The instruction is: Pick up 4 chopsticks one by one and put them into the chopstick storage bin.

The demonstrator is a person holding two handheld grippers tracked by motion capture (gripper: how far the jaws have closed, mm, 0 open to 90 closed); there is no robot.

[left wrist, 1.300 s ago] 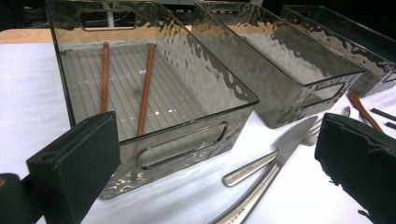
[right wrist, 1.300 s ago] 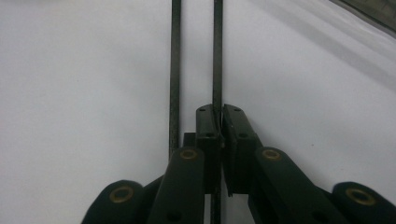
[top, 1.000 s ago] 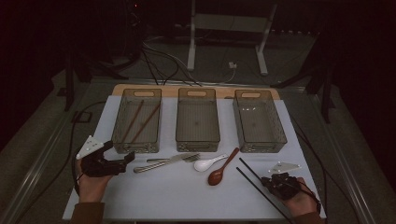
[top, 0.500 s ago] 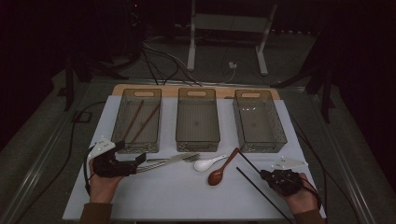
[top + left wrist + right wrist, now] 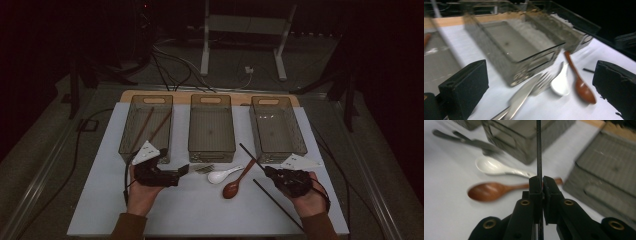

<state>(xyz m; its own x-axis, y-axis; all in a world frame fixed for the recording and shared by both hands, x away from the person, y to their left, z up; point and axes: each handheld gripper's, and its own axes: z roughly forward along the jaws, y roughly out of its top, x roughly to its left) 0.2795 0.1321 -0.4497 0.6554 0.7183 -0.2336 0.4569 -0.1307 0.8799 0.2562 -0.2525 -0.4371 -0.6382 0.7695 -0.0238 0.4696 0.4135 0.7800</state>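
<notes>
The right gripper [image 5: 270, 172] has its jaws clamped tight on a thin black chopstick [image 5: 248, 152], as the right gripper view shows with the stick [image 5: 539, 147] running straight up out of the closed pads. A second ago this gripper sat lower, near the desk's front edge, with the stick close to the white desk [image 5: 200, 210]; now the hand has lifted and shifted toward the bins, and the held chopstick slants up and away from the jaws, its far end near the front wall of the right clear plastic bin [image 5: 277, 127]. A second black chopstick [image 5: 277, 202] lies flat on the desk in front of that hand, where it lay before.

The left gripper [image 5: 181, 172] has travelled inward from the desk's left front area to just in front of the left clear plastic bin [image 5: 147, 122], which holds two brown chopsticks [image 5: 150, 125]. Its jaws stand wide apart and empty; in the left gripper view they frame a silver metal fork [image 5: 531, 87] that lies on the desk ahead of them.

The white ceramic spoon [image 5: 225, 174], the brown wooden spoon [image 5: 237, 182] and the middle clear plastic bin [image 5: 211, 127] have not shifted.
</notes>
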